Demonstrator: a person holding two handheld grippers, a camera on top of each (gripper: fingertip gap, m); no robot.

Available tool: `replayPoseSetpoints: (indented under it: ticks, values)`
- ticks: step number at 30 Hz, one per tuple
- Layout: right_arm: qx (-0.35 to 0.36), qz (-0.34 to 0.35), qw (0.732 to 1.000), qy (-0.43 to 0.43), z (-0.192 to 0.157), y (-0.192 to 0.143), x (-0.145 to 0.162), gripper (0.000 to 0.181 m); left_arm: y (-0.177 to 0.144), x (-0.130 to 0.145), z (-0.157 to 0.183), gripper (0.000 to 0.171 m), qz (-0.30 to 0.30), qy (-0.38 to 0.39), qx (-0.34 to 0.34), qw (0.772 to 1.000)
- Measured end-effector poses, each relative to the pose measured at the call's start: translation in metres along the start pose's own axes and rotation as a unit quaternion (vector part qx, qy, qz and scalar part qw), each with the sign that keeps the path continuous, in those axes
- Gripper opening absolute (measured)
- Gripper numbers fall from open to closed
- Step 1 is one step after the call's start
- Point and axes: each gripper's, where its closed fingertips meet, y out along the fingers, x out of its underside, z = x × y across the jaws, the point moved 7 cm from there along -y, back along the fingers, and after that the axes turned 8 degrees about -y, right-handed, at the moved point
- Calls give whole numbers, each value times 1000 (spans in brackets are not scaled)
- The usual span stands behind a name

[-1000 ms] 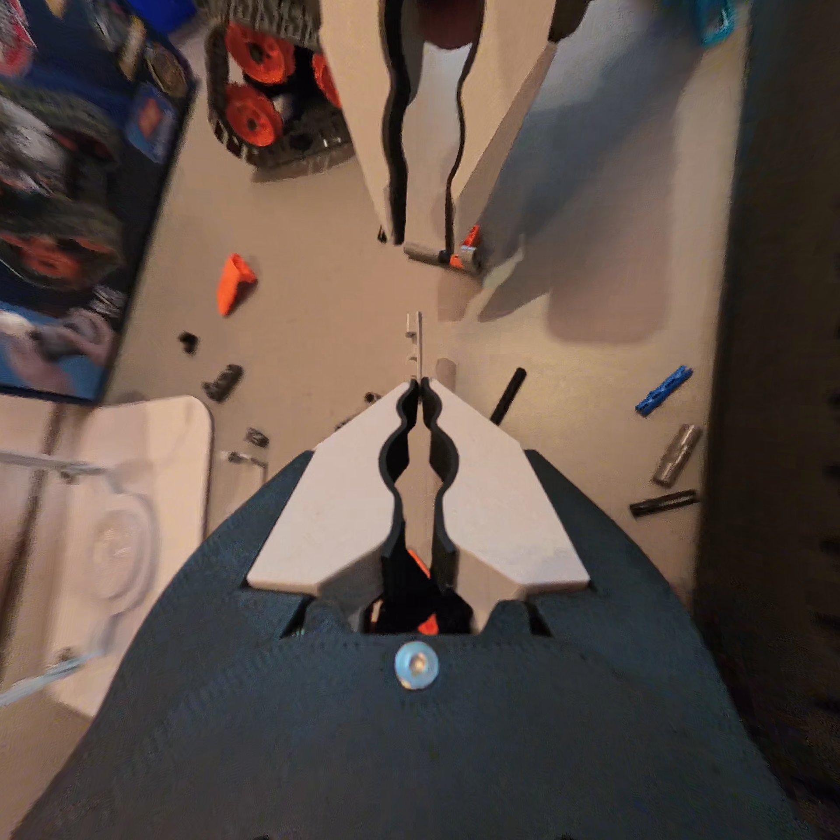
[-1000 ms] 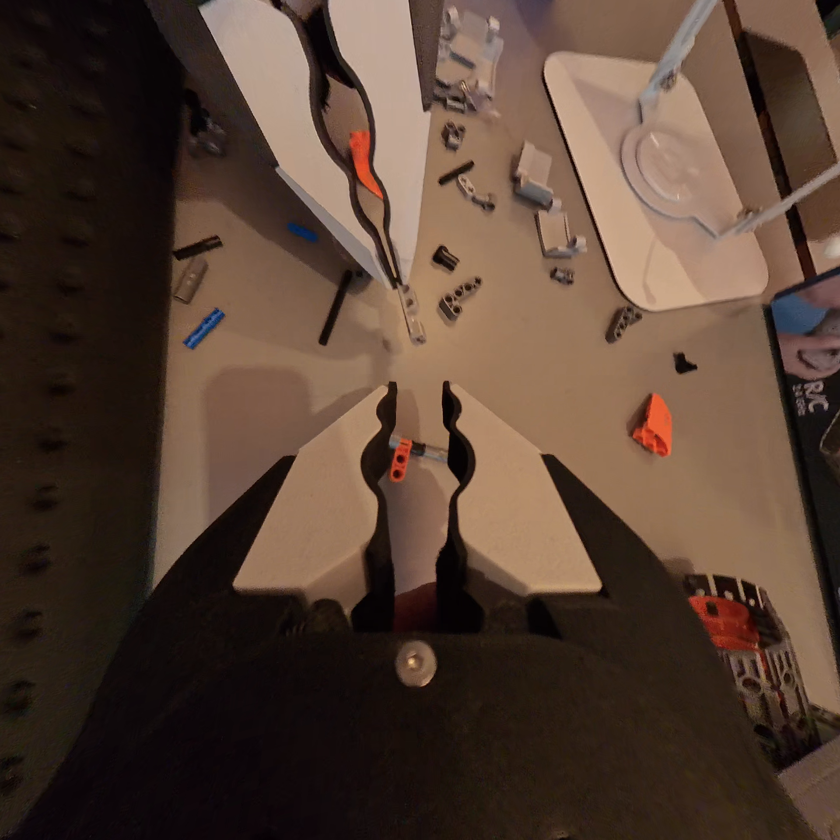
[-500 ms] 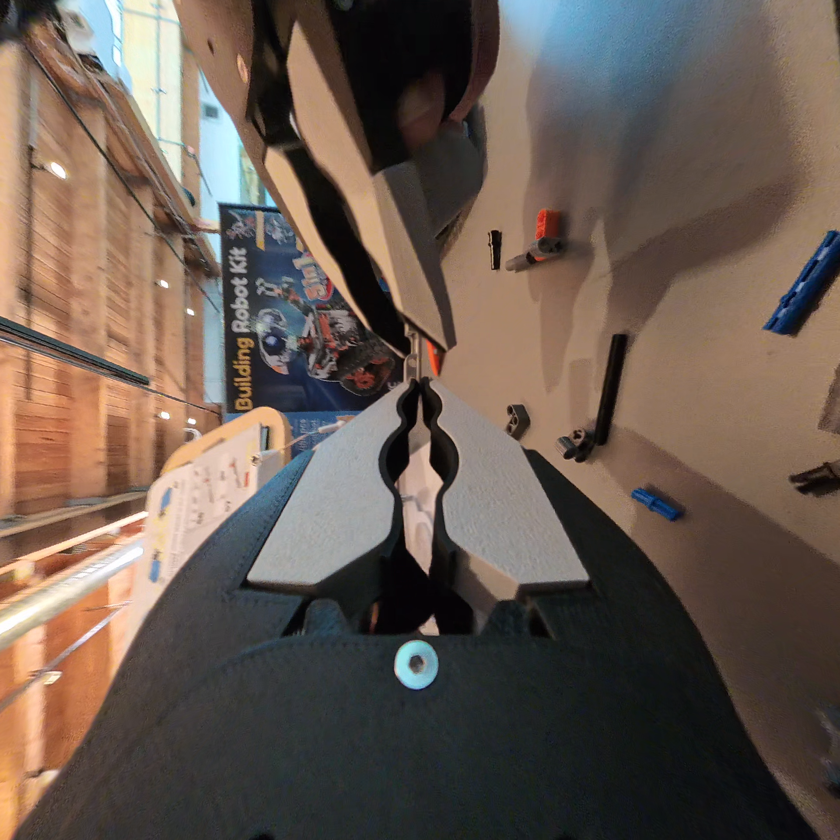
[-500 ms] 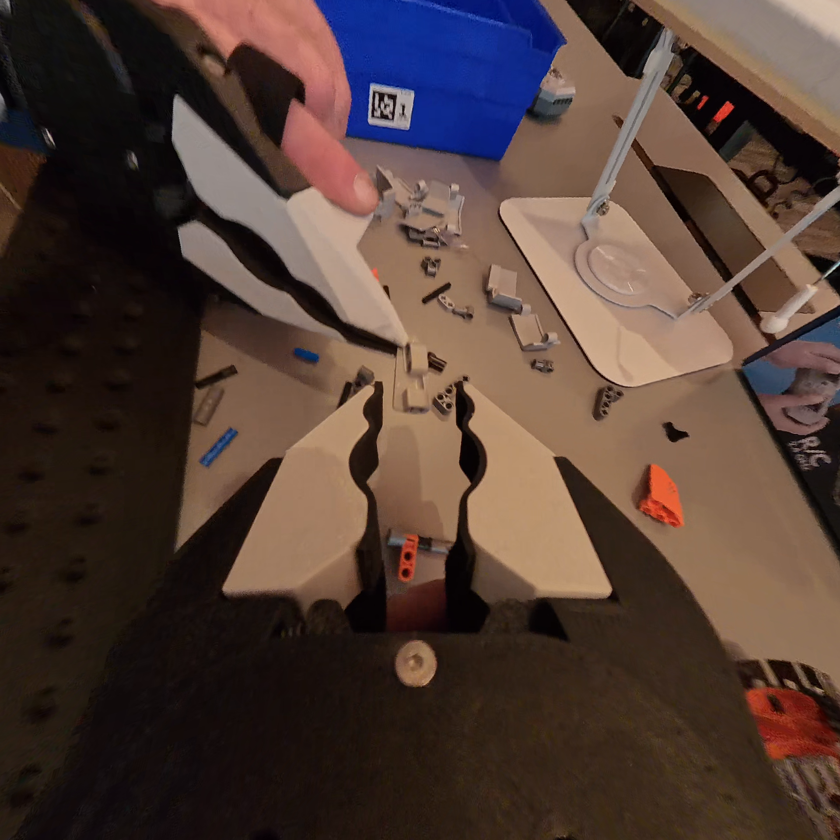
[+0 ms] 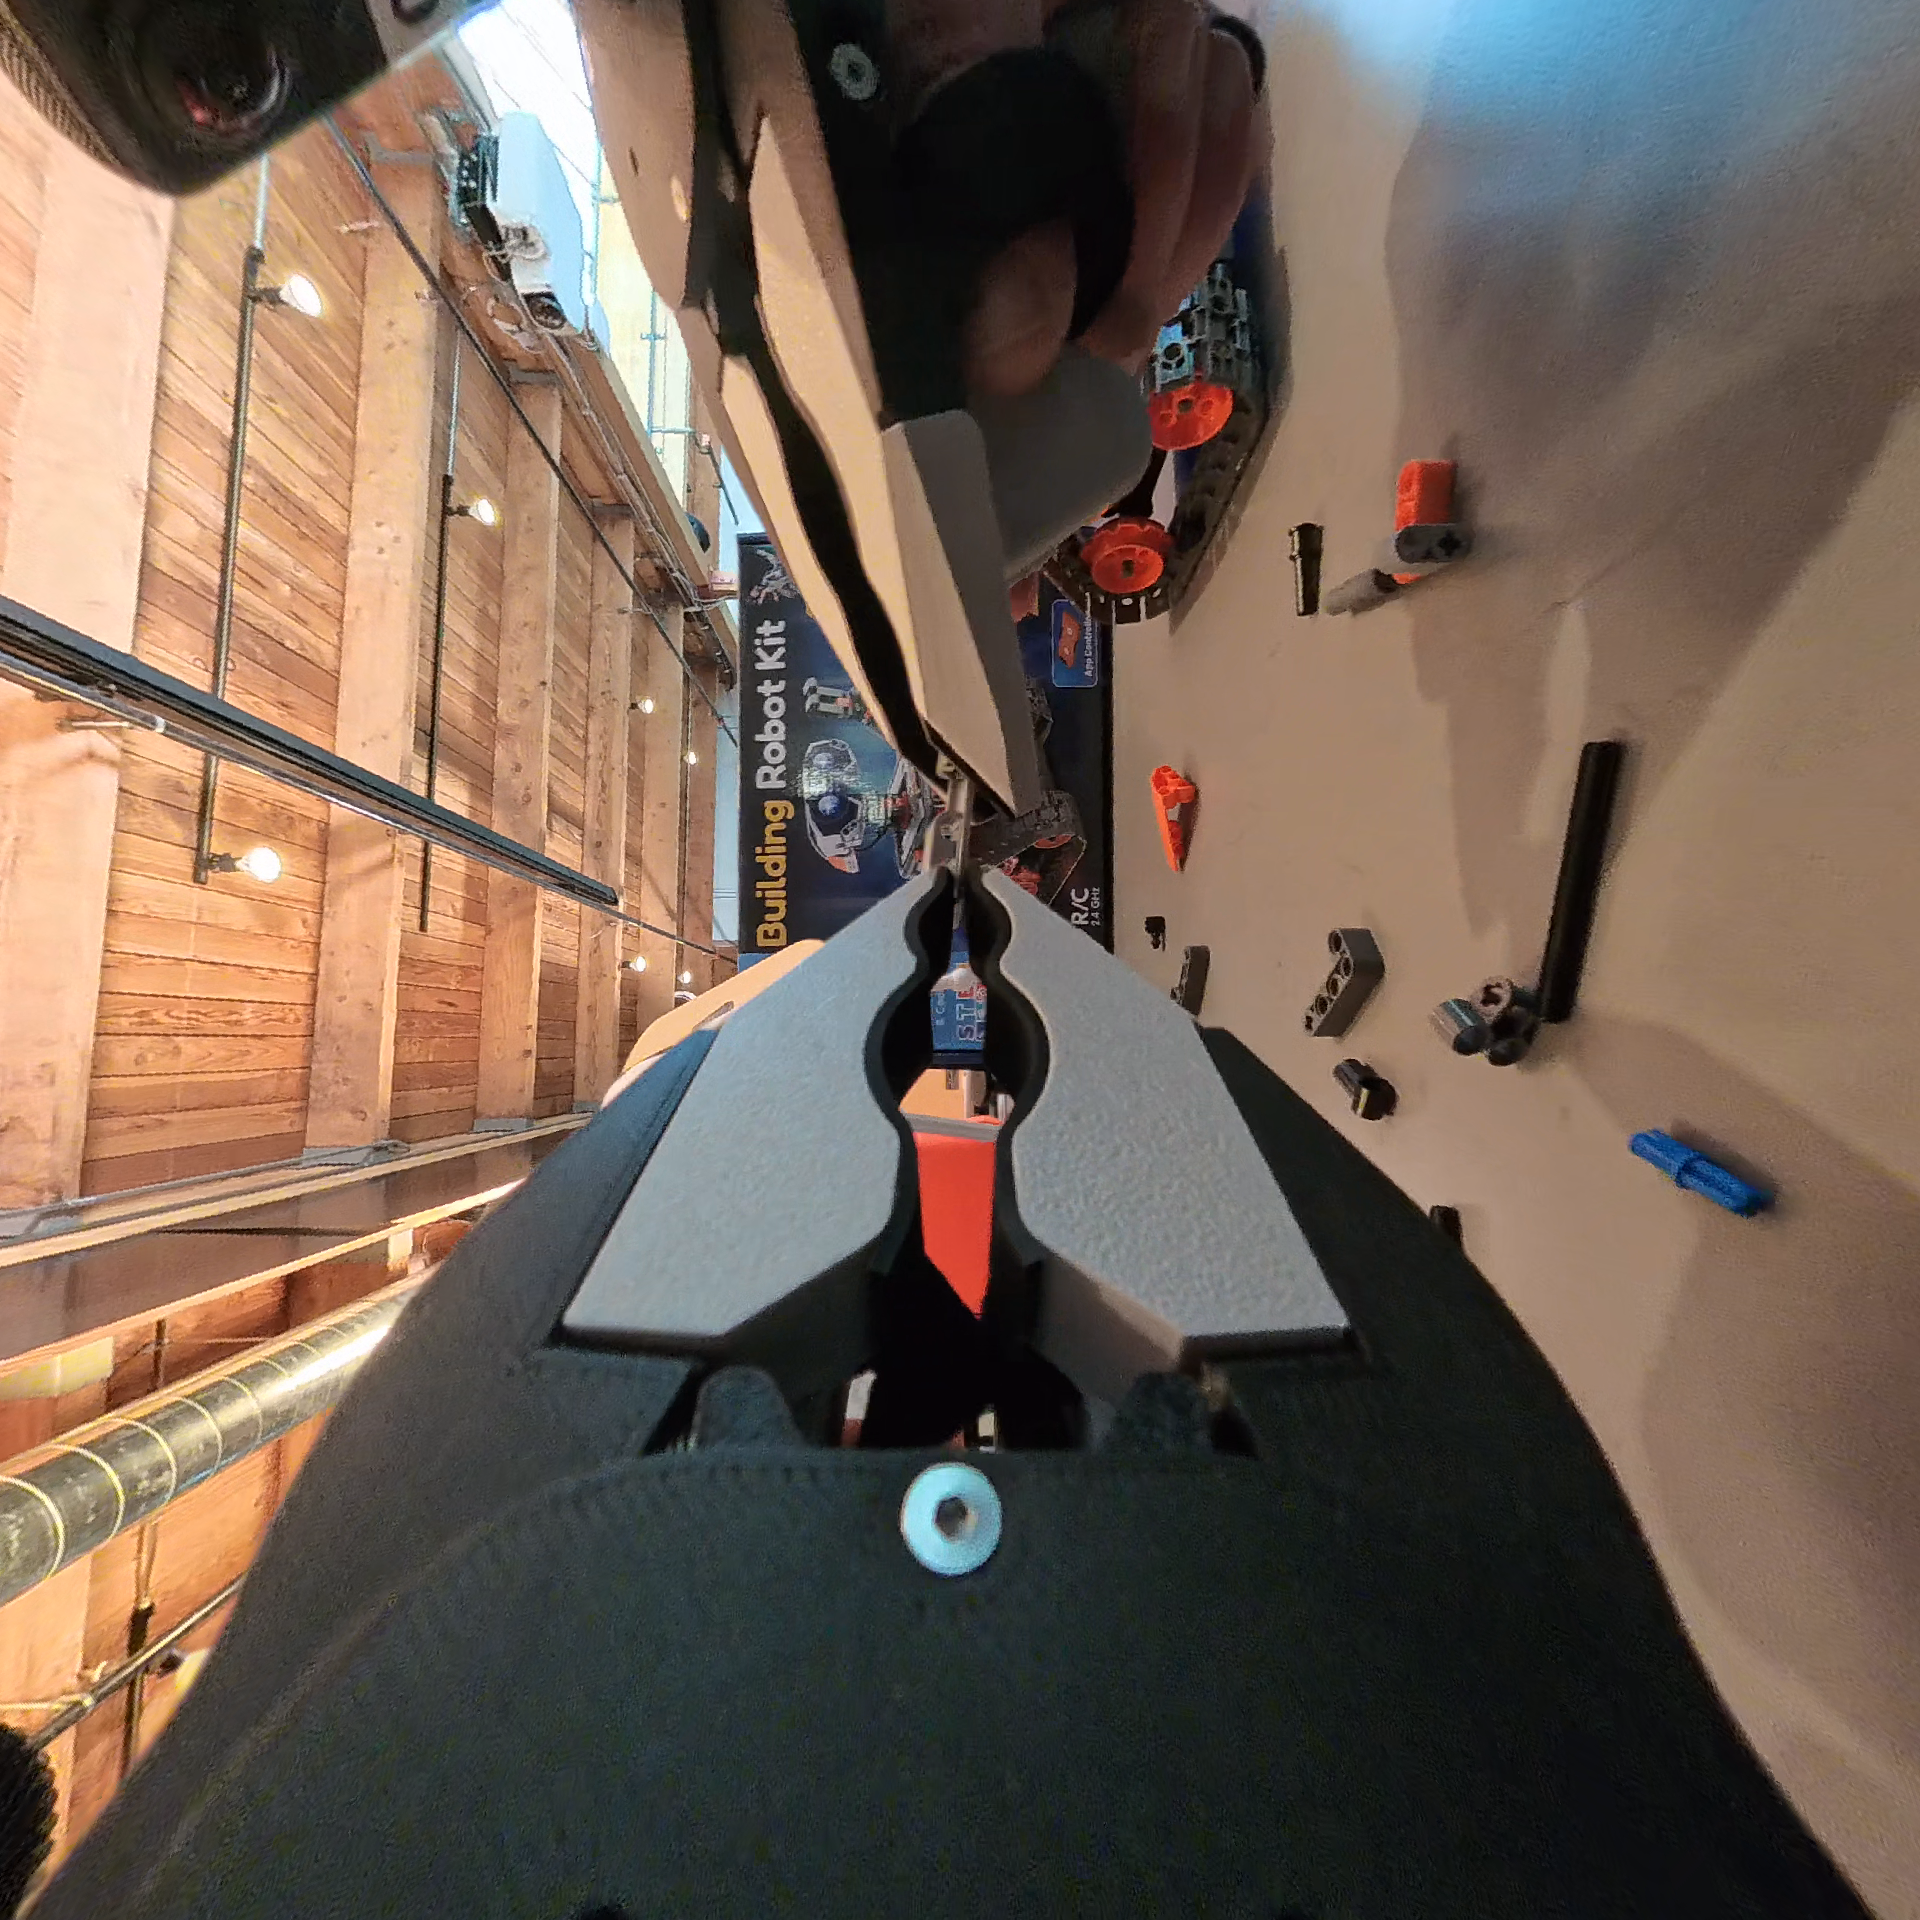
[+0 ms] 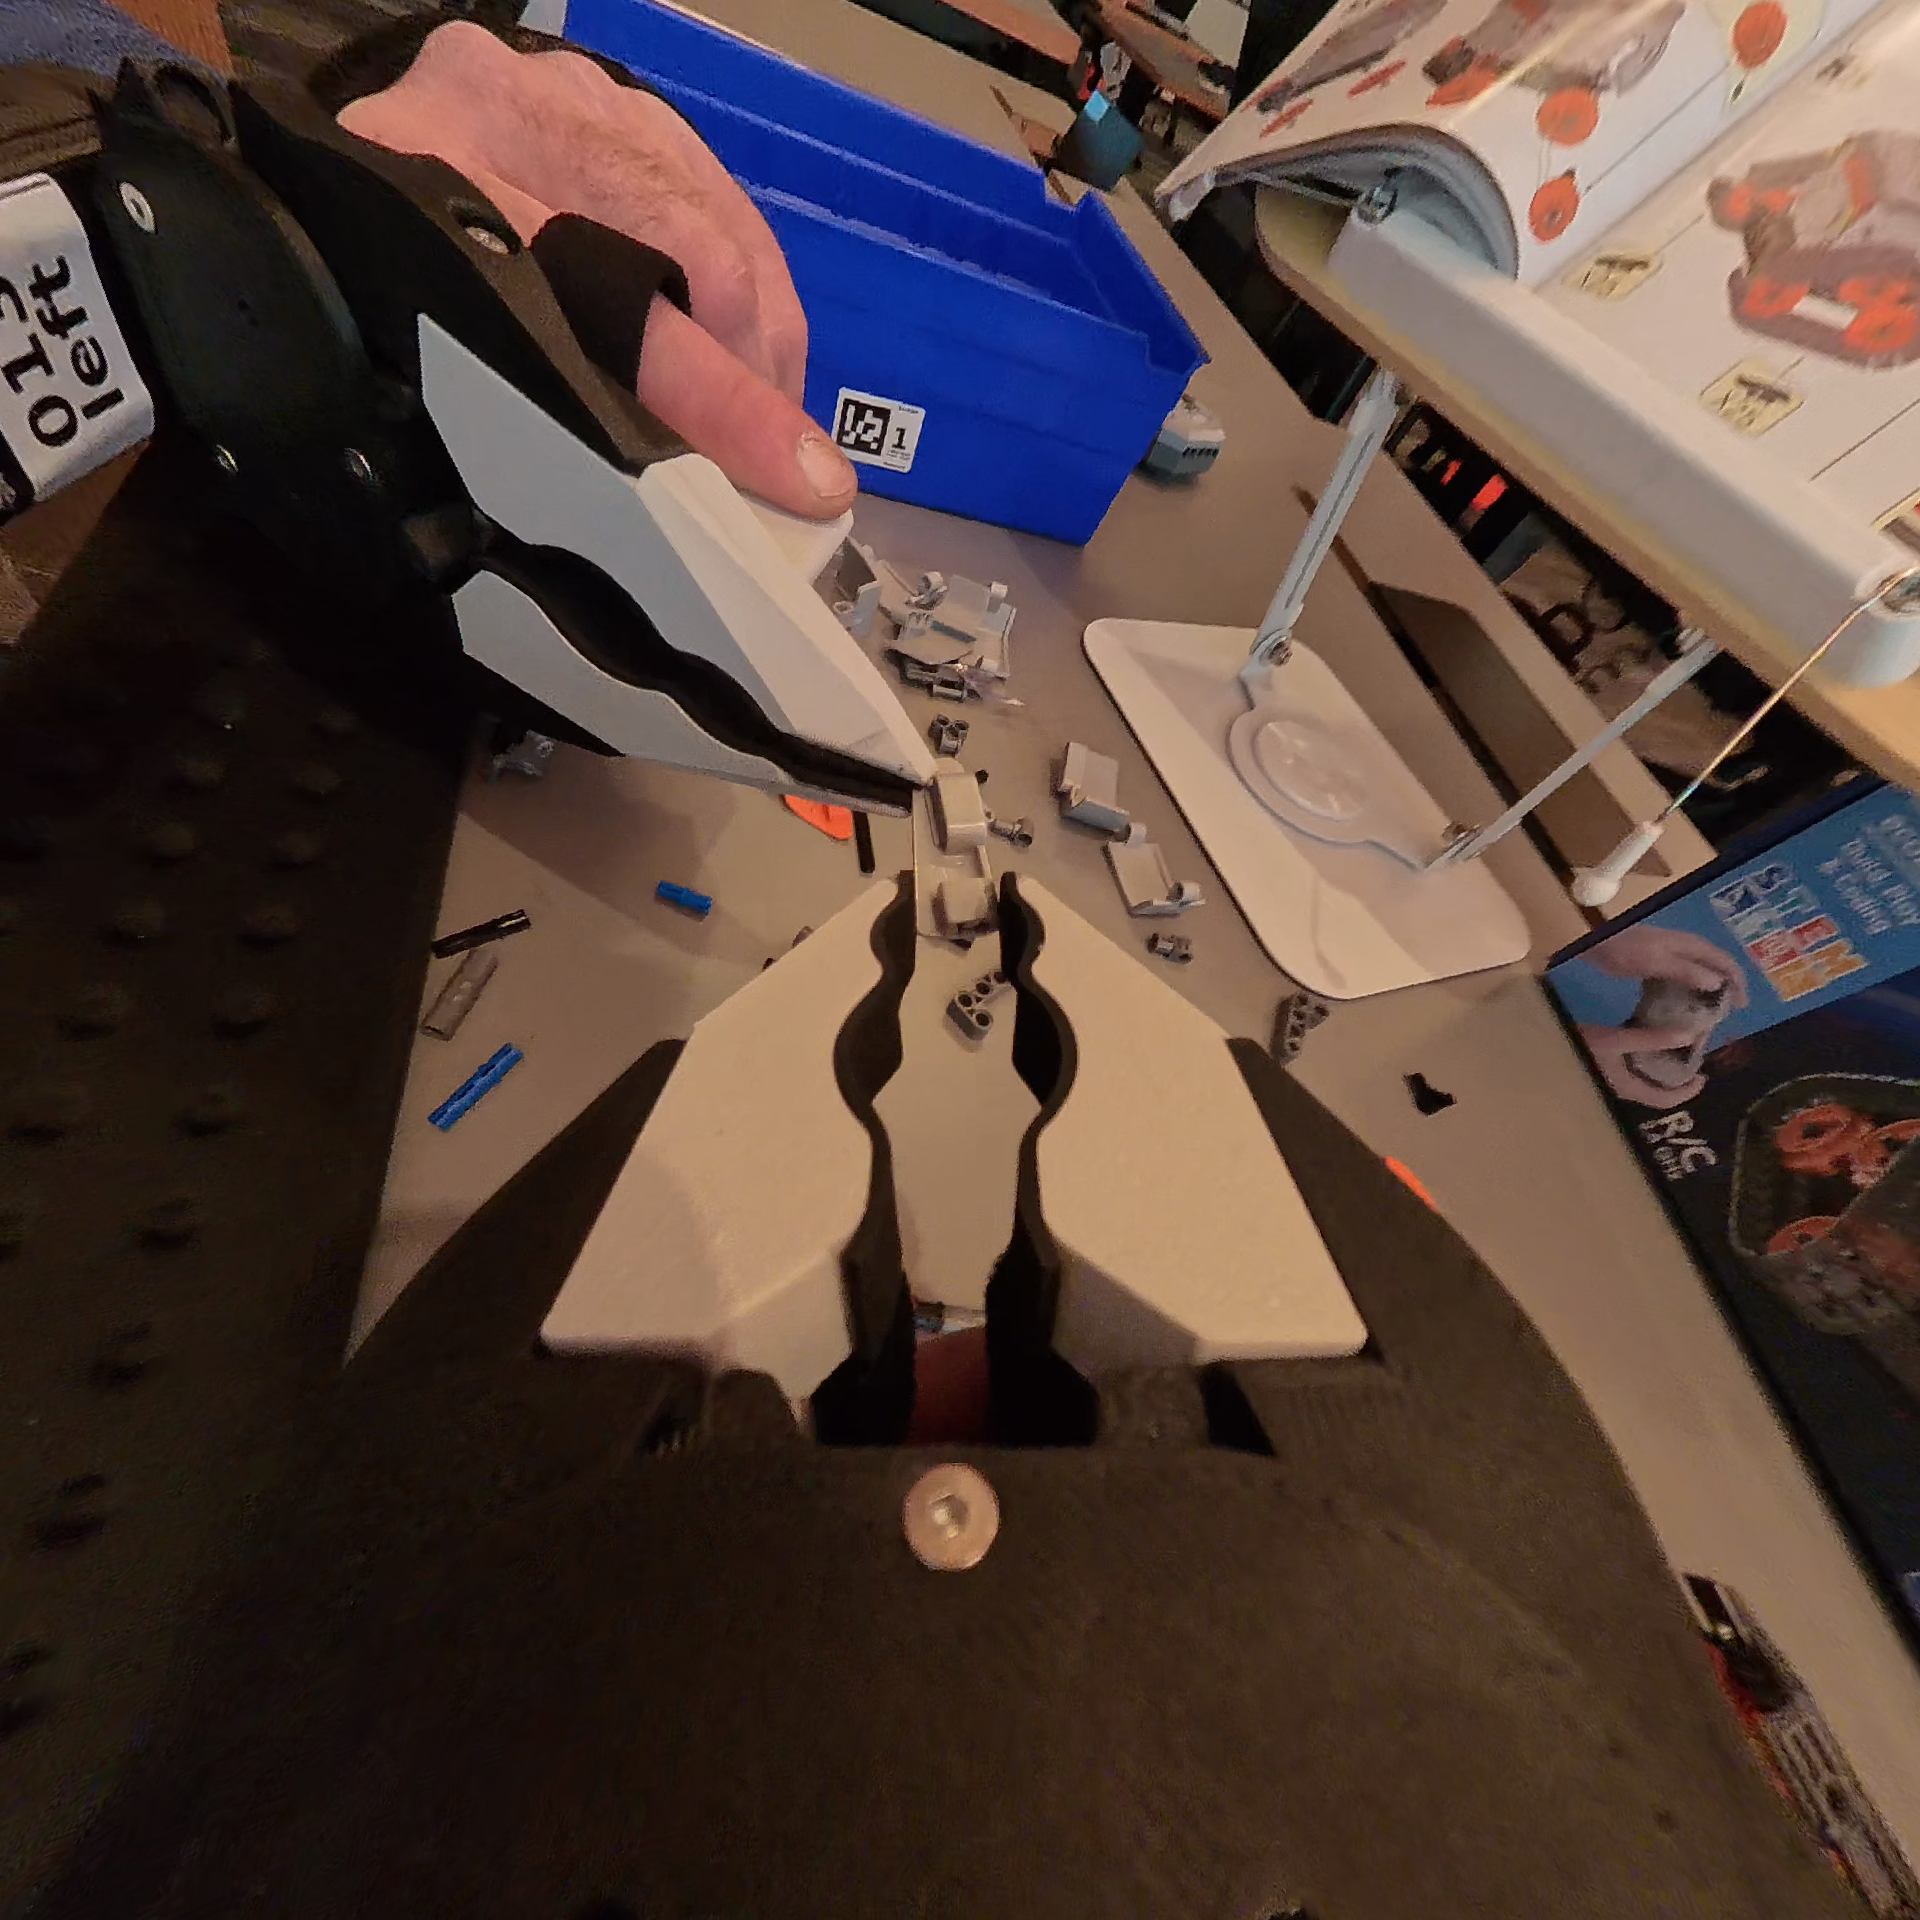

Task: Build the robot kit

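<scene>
Grey table; both hand-held grippers on grey piece.

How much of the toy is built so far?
Built: a tracked part with orange wheels stands joined up on the table. In hand: the left gripper is shut on a small grey piece, and the right gripper has its tips either side of it; whether they pinch is unclear. Left loose: a blue pin, a black axle and a heap of grey parts.
</scene>
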Motion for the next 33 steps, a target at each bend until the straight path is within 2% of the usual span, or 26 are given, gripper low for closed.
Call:
replayPoseSetpoints:
  ticks: [3,4,6,10,13,17,19,28,33]
  values:
    - [19,4,999,-31,0,-1,-2,13,-2,1,-8,13,1,-34,-20,999]
    - [25,5,999,-41,0,-2,-2,13,-4,0,-12,22,9,-56,-29,998]
    - [38,12,998,-54,0,-3,-5,13,-11,-2,-25,27,32,-119,-38,992]
    - [60,22,995,-76,1,-6,-9,13,-9,8,-29,30,19,-196,-5,980]
    - [72,25,992,-97,0,-6,-11,13,-6,16,-31,30,20,-286,36,957]
    - [97,36,987,-124,0,-8,-15,13,-2,21,-31,28,40,-433,114,893]
    - [102,40,986,-128,0,-9,-16,13,-1,21,-33,26,56,-480,134,865]
    - [109,53,982,-147,-2,-8,-19,13,2,23,-39,21,101,-632,207,740]
    - [140,43,972,-186,-5,-7,-21,13,5,22,-37,15,113,-691,236,674]
